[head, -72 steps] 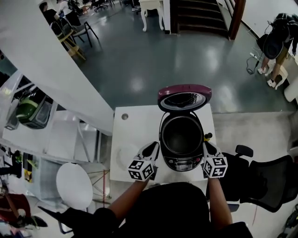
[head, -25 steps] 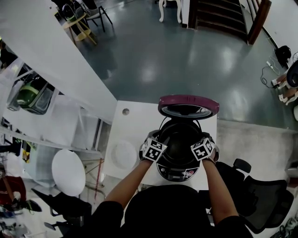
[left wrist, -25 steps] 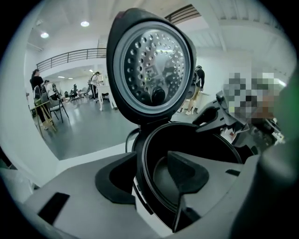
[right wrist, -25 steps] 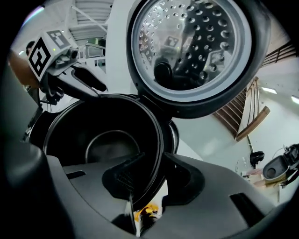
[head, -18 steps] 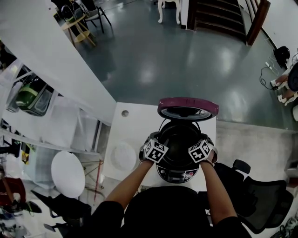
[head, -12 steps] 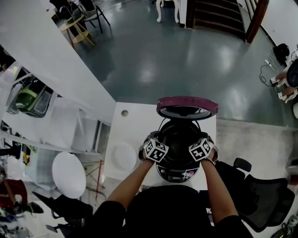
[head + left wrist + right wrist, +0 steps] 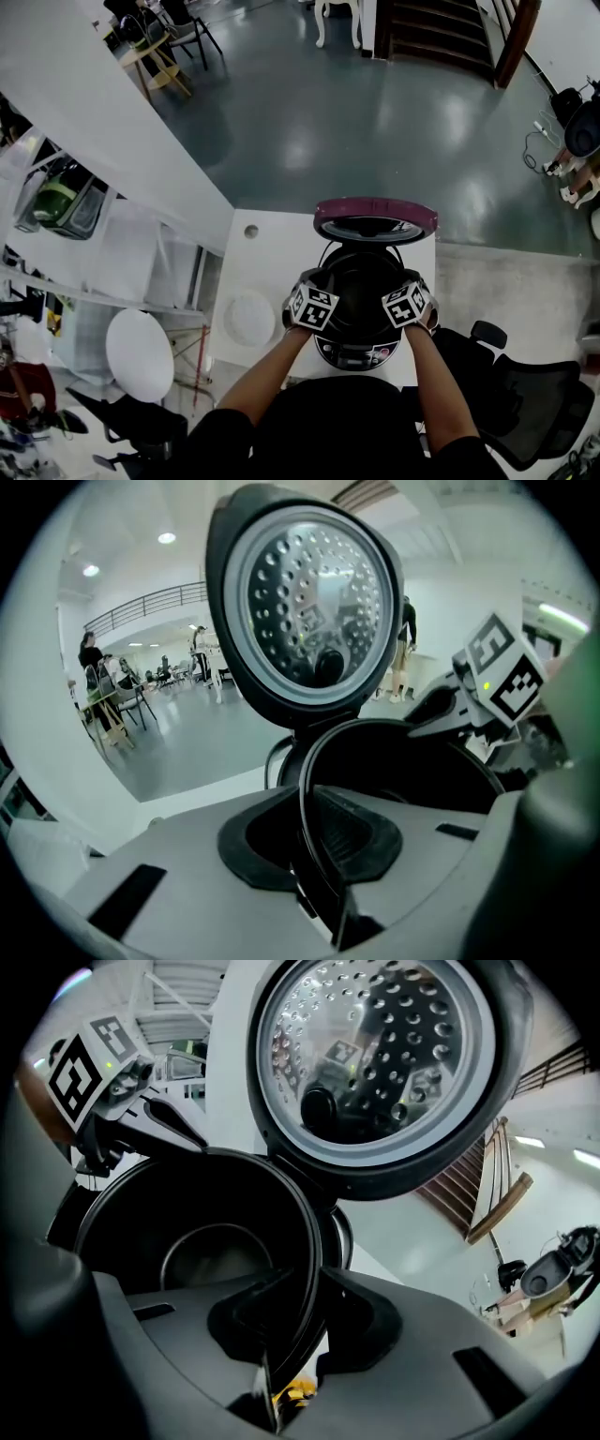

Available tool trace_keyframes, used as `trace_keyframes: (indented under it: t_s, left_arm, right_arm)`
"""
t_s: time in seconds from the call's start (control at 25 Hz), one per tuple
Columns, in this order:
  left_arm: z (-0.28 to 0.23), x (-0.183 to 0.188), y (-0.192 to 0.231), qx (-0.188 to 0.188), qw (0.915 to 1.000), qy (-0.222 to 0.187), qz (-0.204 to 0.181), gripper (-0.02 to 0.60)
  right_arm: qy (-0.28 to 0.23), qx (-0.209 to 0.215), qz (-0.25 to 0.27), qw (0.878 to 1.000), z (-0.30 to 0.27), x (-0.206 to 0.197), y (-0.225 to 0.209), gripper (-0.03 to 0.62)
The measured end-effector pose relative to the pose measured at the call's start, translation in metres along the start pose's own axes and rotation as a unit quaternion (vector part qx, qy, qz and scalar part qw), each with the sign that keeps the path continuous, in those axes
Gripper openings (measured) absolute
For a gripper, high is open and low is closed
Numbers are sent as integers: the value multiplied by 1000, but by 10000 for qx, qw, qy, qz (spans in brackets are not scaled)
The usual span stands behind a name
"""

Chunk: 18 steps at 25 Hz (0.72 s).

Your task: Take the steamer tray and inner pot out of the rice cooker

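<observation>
open hall, grey floor (image 7: pixel 328 122), stairs (image 7: pixel 441 37) at the far end. a white surface (image 7: pixel 272 248) carries the cooker (image 7: pixel 361 352). its lid (image 7: pixel 375 217) stands raised at the back, perforated inner face toward the person. the black pot (image 7: pixel 361 281) sits in the cooker body.

left claw (image 7: pixel 314 855) is on the pot's left rim, one pad inside and one outside. its jaws have just been closing and now clamp the rim. right claw (image 7: pixel 305 1321) is on the opposite rim, clamped across the wall likewise, jaws also just closing. both claws angle downward.

a pale disc (image 7: pixel 248 317) lies on the surface left of the cooker, apart from it; what it is cannot be told. a black chair (image 7: pixel 525 384) stands beside the surface at right.
</observation>
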<state>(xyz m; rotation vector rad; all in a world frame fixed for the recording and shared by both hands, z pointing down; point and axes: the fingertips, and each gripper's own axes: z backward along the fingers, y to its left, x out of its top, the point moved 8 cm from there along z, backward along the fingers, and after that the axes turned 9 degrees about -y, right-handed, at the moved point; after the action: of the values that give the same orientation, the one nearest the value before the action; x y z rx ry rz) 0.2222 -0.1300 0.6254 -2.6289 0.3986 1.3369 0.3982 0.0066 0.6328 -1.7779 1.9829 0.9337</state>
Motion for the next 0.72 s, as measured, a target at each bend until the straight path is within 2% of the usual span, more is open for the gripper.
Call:
trace_keyframes:
  t_s: [0.16,0.48,0.6,0.72]
  left_arm:
    - [5,6,2,-19,9997,-121,211,38]
    - [13,4,1,30,9984,-275,492,37]
    - [15,3,1,40,9978,-307,579,37]
    - [15,3,2,39,9975,-318,626,36]
  right_arm:
    - [-21,84,-98,9999,-2,2,-3,67]
    - [-1,-81,321,9995,-11,9,4,124]
    - [-11,-226,517,9984,-12,9,4,86]
    - [-124,-253,350,9990,-11,9,2,80]
